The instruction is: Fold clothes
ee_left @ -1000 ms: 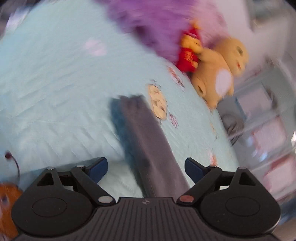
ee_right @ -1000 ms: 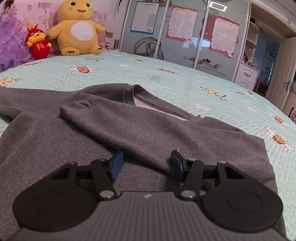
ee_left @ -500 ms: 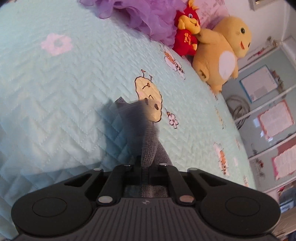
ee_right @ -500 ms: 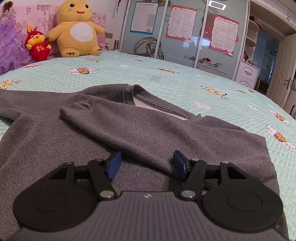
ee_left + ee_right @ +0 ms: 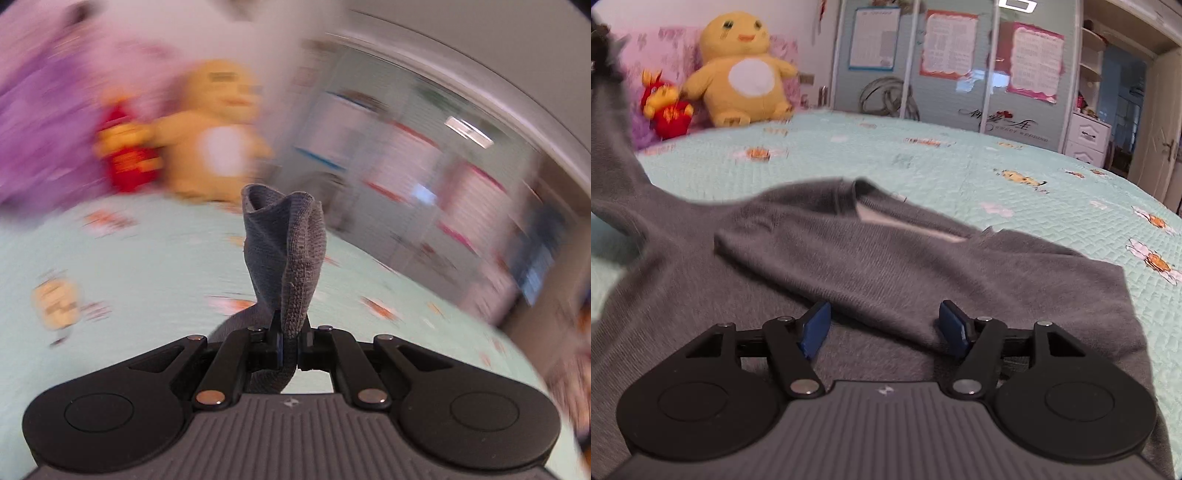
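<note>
Bedding first: a pale mint quilted bedspread printed with small cartoon flowers (image 5: 960,173) carries the whole scene, and spread flat on it is a dark grey knitted long-sleeved sweater (image 5: 871,273), neckline facing away from the right wrist camera. One sleeve already lies folded across the chest as a slanting band (image 5: 820,254), running from the right shoulder down toward the left side. The other sleeve (image 5: 617,173) rises off the bed at the far left edge of that view, its long axis climbing steeply up and away from the sweater's body.

That raised sleeve ends in a ribbed grey cuff (image 5: 288,258), which the left gripper (image 5: 290,349) has clamped tight between its closed fingers; the cuff stands up beyond the tips, clear of the bedspread. The left wrist view is heavily blurred, so its exact height cannot be judged.

The right gripper (image 5: 884,325) sits with its blue pads spread wide, holding nothing, low over the sweater's lower chest just short of the folded band.

The sweater's body lies to the right of the lifted cuff, so the held sleeve would probably need carrying that way, across the chest, and the left gripper alone has it.
</note>
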`<state>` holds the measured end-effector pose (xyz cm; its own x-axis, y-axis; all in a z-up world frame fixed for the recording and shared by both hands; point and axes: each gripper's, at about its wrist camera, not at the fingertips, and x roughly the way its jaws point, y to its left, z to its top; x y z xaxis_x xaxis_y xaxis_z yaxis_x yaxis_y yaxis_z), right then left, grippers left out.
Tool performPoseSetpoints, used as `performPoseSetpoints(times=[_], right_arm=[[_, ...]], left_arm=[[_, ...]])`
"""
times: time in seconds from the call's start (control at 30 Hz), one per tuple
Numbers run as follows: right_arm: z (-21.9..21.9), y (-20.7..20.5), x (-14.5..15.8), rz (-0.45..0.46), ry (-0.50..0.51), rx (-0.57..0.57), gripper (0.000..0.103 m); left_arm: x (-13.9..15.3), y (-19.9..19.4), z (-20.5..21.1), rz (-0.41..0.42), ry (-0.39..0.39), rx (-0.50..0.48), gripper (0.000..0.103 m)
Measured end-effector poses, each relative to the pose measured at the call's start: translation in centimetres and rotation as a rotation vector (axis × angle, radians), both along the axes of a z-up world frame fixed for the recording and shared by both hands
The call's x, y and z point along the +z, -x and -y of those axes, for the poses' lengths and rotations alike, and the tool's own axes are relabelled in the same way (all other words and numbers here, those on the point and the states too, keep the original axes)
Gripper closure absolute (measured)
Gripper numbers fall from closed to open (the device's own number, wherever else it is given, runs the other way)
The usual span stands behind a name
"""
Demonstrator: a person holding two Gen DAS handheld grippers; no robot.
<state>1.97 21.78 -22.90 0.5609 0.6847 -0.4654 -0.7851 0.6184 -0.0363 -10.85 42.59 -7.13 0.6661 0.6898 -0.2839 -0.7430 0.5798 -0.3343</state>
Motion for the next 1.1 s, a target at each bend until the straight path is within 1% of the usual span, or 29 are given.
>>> performPoseSetpoints(times=[0.1, 0.17, 0.23, 0.3, 0.33, 0.4, 0.43, 0.5, 0.57, 0.6, 0.63, 0.67, 0.7, 0.77, 0.8, 0.83, 0.87, 0.93, 1.03, 1.1], right_arm=[[3.7, 0.3, 1.9, -0.043, -0.116, -0.033, 0.038], [6.9, 0.8, 3.0, -0.049, -0.166, -0.044, 0.038], [10.2, 0.8, 3.6, -0.052, -0.185, -0.083, 0.037], [13.5, 0.6, 4.0, -0.063, -0.199, -0.13, 0.037], [15.2, 0.3, 4.0, -0.078, -0.208, -0.155, 0.037], [18.4, -0.2, 4.0, -0.095, -0.216, -0.219, 0.037], [19.8, -0.5, 3.9, -0.1, -0.216, -0.251, 0.037], [22.1, -1.0, 3.8, -0.113, -0.221, -0.298, 0.037], [24.0, -1.4, 3.6, -0.122, -0.227, -0.336, 0.037], [24.6, -1.7, 3.5, -0.125, -0.23, -0.349, 0.037], [25.2, -1.9, 3.4, -0.128, -0.234, -0.36, 0.037], [25.5, -2.1, 3.3, -0.13, -0.241, -0.367, 0.037], [25.8, -2.2, 3.3, -0.133, -0.248, -0.372, 0.037], [25.9, -2.4, 3.5, -0.132, -0.269, -0.375, 0.037], [25.9, -2.4, 3.7, -0.131, -0.281, -0.375, 0.037], [25.7, -2.4, 4.0, -0.129, -0.293, -0.371, 0.037], [25.5, -2.3, 4.3, -0.127, -0.305, -0.364, 0.037], [25.0, -1.9, 5.1, -0.125, -0.326, -0.335, 0.037], [23.0, -1.7, 6.4, -0.127, -0.34, -0.269, 0.037], [21.0, -1.8, 7.3, -0.123, -0.336, -0.211, 0.037]], left_arm=[[1.2, -6.1, 5.4, -0.099, -0.132, -0.161, 0.099], [2.1, -10.2, 9.0, -0.164, -0.22, -0.268, 0.099], [2.5, -14.2, 12.6, -0.233, -0.304, -0.374, 0.098], [-0.2, -17.7, 16.4, -0.328, -0.351, -0.463, 0.098], [-2.0, -19.1, 17.8, -0.379, -0.356, -0.501, 0.098], [-6.0, -21.4, 19.8, -0.491, -0.338, -0.576, 0.095], [-8.0, -21.9, 20.5, -0.545, -0.338, -0.591, 0.094], [-11.7, -22.5, 21.9, -0.646, -0.338, -0.616, 0.088], [-13.4, -21.7, 23.5, -0.687, -0.354, -0.613, 0.081], [-14.0, -21.2, 24.1, -0.705, -0.372, -0.609, 0.074], [-13.9, -20.6, 24.5, -0.716, -0.418, -0.596, 0.066], [-13.7, -20.0, 24.8, -0.727, -0.465, -0.583, 0.046], [-13.5, -19.3, 25.1, -0.737, -0.511, -0.57, 0.033], [-13.2, -18.0, 25.6, -0.757, -0.594, -0.544, 0.026], [-13.1, -17.0, 25.6, -0.764, -0.606, -0.539, 0.026], [-12.9, -15.9, 25.3, -0.769, -0.609, -0.531, 0.026], [-12.9, -14.8, 24.5, -0.769, -0.582, -0.516, 0.025], [-13.1, -12.9, 22.1, -0.776, -0.504, -0.468, 0.025], [-14.3, -10.8, 17.9, -0.814, -0.389, -0.379, 0.026], [-14.8, -9.3, 15.4, -0.803, -0.322, -0.359, 0.025]])
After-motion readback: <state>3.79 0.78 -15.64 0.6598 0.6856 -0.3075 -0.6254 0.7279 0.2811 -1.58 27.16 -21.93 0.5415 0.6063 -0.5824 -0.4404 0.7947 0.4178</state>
